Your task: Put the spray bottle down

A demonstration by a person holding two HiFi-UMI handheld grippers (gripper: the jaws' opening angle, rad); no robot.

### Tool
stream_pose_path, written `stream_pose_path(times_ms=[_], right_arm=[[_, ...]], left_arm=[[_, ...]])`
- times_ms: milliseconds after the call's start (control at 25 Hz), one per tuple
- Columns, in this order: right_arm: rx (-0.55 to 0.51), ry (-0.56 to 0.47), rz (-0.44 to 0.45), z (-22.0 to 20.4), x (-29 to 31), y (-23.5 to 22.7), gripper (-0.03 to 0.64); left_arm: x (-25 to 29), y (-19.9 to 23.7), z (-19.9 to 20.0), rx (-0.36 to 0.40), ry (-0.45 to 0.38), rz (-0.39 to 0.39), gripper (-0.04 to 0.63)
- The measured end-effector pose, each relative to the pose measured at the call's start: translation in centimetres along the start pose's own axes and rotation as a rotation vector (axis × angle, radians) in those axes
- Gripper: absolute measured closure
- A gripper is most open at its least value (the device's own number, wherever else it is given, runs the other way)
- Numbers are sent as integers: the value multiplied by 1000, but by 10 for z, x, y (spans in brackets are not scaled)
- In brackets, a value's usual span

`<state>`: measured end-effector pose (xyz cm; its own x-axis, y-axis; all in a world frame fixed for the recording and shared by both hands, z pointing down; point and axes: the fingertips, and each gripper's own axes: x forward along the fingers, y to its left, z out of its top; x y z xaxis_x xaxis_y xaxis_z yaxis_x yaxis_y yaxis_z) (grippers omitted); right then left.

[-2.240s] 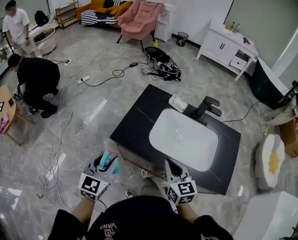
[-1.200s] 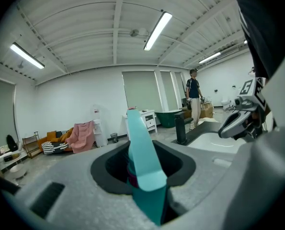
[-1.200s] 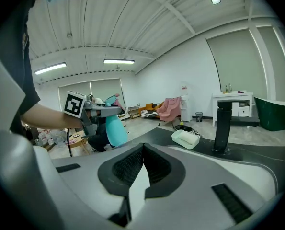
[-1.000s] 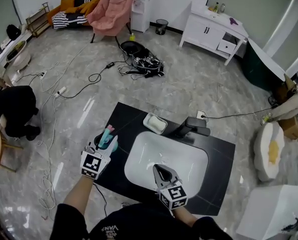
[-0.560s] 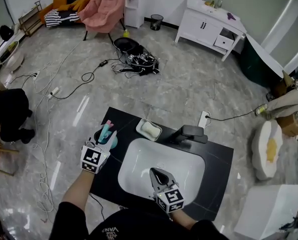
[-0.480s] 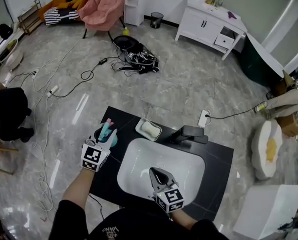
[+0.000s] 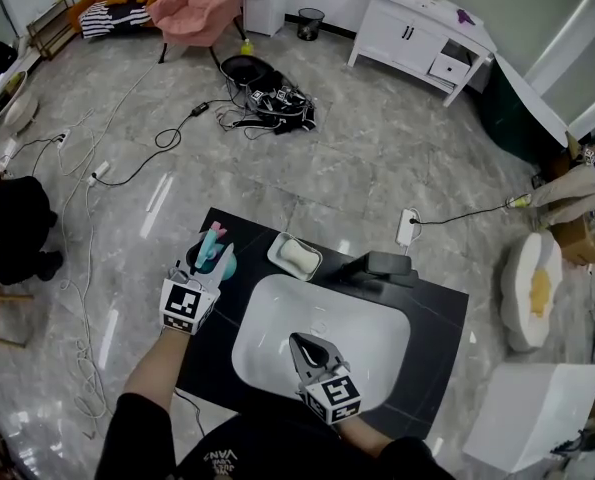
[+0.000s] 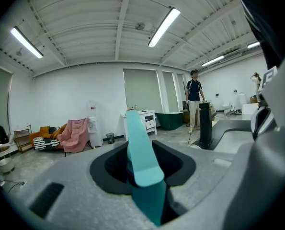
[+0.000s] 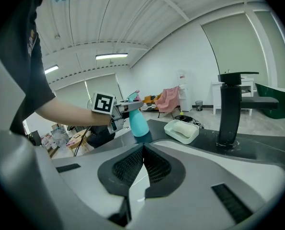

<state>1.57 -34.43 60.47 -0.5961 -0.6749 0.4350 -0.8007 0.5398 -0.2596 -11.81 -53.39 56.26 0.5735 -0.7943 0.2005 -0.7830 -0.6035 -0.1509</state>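
The left tongs (image 7: 207, 270) are closed partway round the head of the teal spray bottle (image 7: 217, 257). In the left gripper view the teal trigger piece rises between the jaws, which clamp the part below it. The bottle stands upright with its long axis vertical, while the tongs reach in almost level from the person's side, so the body hangs below the grip rather than in line with it.

The bottle is over the far left corner of the dark counter (image 7: 439, 320). It is to the left of the white basin (image 7: 372, 333) and just beside the soap dish (image 7: 295, 257), but apart from it. From the right gripper view, the base sits at or just off the counter's glossy top, with a dim teal reflection directly under it. Whether the two touch cannot be told.

The coming move turns on that small vertical relation. The bottle is already over bare counter, so the judgement is that a short, straight lowering is all that is left. After that the jaws can open and draw back towards the person, which keeps the base flat and clear of the dish.

The right tongs (image 7: 301, 344) have their jaws together on nothing. They hover above the near side of the basin, well apart from the bottle, with the faucet (image 7: 382, 266) beyond them. The left hand is plainly the nearer one and the only one engaged.
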Motion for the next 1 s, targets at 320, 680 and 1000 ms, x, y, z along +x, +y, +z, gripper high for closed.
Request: stream_pose_path(times_ms=[320, 680, 1000], right_arm=[[-3, 7, -21, -4, -3, -3, 615], [7, -3, -45, 3, -5, 0, 615], [0, -15, -55, 3, -7, 3, 615]], left_arm=[[8, 3, -4, 17, -5, -10, 456], [9, 8, 0, 32, 0, -15, 435], [7, 9, 5, -19, -19, -12, 329]])
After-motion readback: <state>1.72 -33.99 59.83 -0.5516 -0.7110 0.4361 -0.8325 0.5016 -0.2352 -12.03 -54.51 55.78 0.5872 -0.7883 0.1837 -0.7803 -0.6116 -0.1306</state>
